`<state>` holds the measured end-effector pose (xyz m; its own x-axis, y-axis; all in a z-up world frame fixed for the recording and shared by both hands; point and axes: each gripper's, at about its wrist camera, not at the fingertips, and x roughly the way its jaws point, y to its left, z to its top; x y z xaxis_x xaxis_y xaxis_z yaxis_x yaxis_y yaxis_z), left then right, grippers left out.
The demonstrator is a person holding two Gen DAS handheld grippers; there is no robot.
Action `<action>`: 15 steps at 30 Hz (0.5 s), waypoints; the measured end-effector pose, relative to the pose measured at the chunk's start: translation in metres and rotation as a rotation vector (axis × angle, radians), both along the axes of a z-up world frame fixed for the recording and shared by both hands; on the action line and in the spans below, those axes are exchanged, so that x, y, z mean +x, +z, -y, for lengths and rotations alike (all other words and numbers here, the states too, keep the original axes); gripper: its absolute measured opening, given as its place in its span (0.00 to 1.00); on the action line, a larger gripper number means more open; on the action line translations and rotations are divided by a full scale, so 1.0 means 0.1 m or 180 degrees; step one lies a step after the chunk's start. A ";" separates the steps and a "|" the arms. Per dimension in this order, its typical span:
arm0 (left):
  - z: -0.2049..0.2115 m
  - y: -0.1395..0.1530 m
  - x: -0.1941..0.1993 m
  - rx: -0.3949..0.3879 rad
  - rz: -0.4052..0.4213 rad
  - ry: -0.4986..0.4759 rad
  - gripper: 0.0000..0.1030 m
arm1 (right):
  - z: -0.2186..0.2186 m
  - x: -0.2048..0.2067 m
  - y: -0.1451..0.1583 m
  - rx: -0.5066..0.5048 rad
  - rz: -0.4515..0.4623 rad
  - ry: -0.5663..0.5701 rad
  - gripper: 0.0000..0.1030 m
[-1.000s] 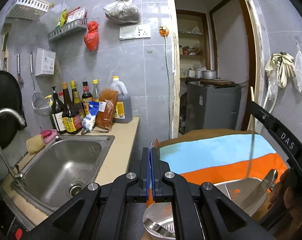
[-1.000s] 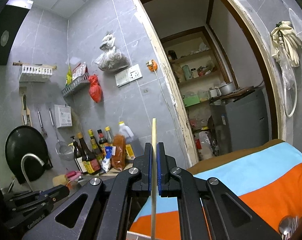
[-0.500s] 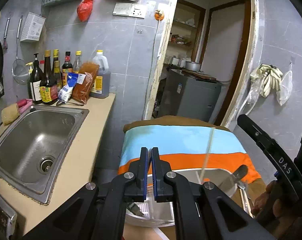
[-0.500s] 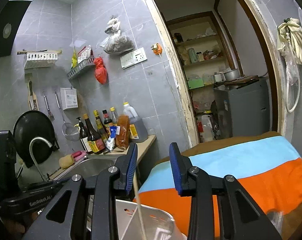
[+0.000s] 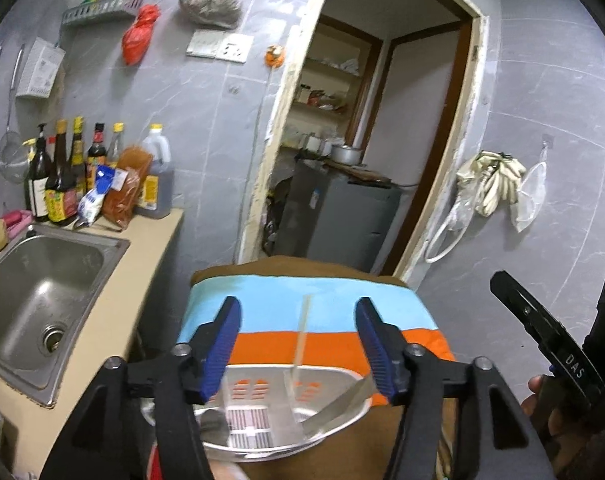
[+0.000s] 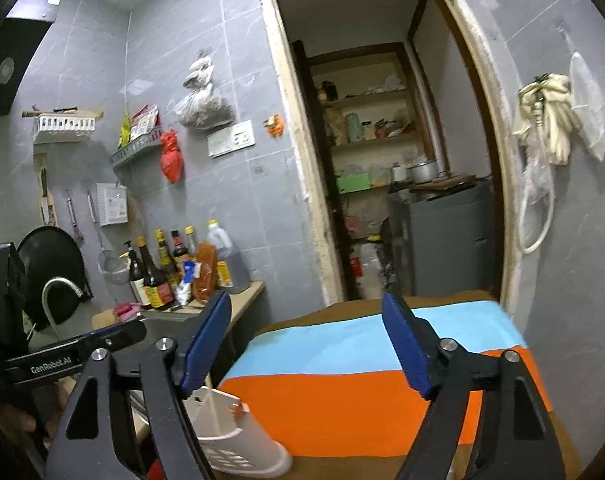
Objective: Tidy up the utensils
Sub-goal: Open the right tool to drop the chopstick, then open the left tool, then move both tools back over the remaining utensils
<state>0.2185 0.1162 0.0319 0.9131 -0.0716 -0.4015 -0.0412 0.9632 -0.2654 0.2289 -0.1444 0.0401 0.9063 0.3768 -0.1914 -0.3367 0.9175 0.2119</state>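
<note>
A white slotted utensil holder [image 5: 286, 412] stands on the striped cloth [image 5: 302, 312], just below my left gripper [image 5: 298, 344], which is open and empty. A pale chopstick [image 5: 300, 340] stands upright in the holder, with a metal utensil [image 5: 338, 400] leaning beside it. In the right wrist view the holder [image 6: 234, 436] sits at the lower left with the chopstick [image 6: 213, 408] in it. My right gripper [image 6: 306, 344] is open and empty, above and right of the holder.
A steel sink [image 5: 34, 284] sits in the beige counter on the left, with sauce bottles [image 5: 66, 184] at the back. A doorway [image 5: 342, 152] with a grey cabinet lies beyond the cloth-covered surface. The other gripper's black body [image 5: 550, 352] is at the right.
My right gripper has opened and let go of the chopstick, which now stands in the holder. My left gripper has opened from shut and swung right over the holder.
</note>
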 end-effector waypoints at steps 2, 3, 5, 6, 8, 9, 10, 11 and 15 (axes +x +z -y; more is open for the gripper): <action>0.11 0.04 -0.01 0.0011 0.0066 -0.0009 0.72 | 0.13 -0.03 0.05 -0.0023 0.0018 -0.0098 0.84; 0.17 0.06 -0.02 0.0019 0.0101 -0.0014 0.76 | 0.20 -0.05 0.08 -0.0037 0.0035 -0.0145 0.88; 0.30 0.09 -0.03 0.0057 0.0160 -0.0015 0.80 | 0.32 -0.08 0.13 -0.0088 0.0075 -0.0245 0.94; 0.34 0.09 -0.03 0.0077 0.0179 -0.0009 0.85 | 0.38 -0.10 0.15 -0.0141 0.0087 -0.0319 0.98; 0.50 0.11 -0.03 0.0158 0.0245 0.0003 0.90 | 0.49 -0.12 0.18 -0.0202 0.0124 -0.0393 0.98; 0.56 0.11 -0.04 0.0180 0.0265 -0.0001 0.92 | 0.55 -0.14 0.19 -0.0226 0.0138 -0.0429 0.98; 0.64 0.10 -0.04 0.0213 0.0284 -0.0013 0.92 | 0.62 -0.15 0.18 -0.0256 0.0138 -0.0471 0.98; 0.71 0.10 -0.03 0.0239 0.0291 -0.0021 0.93 | 0.67 -0.17 0.19 -0.0267 0.0130 -0.0491 0.98; 0.97 0.06 -0.02 0.0337 0.0310 -0.0125 0.94 | 0.91 -0.22 0.16 -0.0314 0.0072 -0.0576 0.98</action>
<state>0.2167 0.0190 0.0382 0.9454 -0.0700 -0.3184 0.0180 0.9864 -0.1633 0.2071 -0.2350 0.0561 0.9620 0.1880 -0.1983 -0.1682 0.9793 0.1124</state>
